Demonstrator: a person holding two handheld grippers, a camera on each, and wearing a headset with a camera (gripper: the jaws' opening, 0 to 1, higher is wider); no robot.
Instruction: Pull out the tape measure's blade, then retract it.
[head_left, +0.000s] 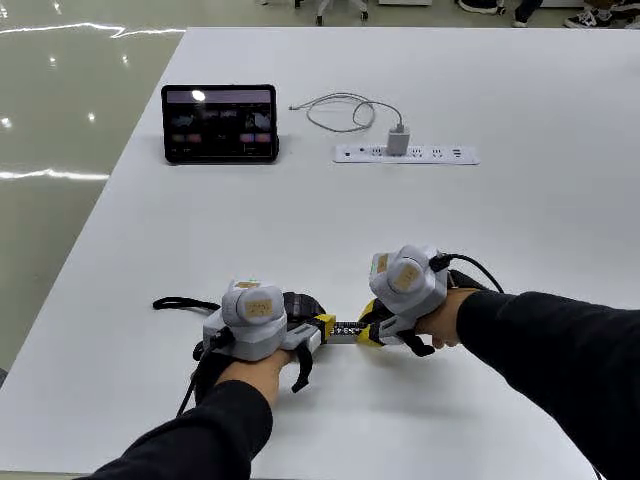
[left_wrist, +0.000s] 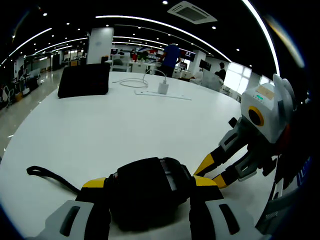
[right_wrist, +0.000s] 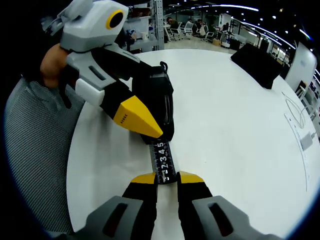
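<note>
The tape measure (left_wrist: 150, 200) lies on the white counter (head_left: 300, 220), near the person's edge. Its black body sits between the jaws of the left gripper (left_wrist: 150, 182), which close on it from both sides. A short piece of the blade (right_wrist: 161, 157) is out of the case, with the numbers one to five readable in the right gripper view. The jaws of the right gripper (right_wrist: 167, 178) stand narrow and pinch the free end of the blade between their yellow tips. The two grippers are near each other, joined by the blade, which runs low over the counter. A black strap (head_left: 183, 302) from the case lies flat on the counter to the left. Far across the counter are a dark tablet (head_left: 220, 122) and a white power strip (head_left: 405, 154) with a charger (head_left: 398, 138) and its looped cable (head_left: 335, 108).
</note>
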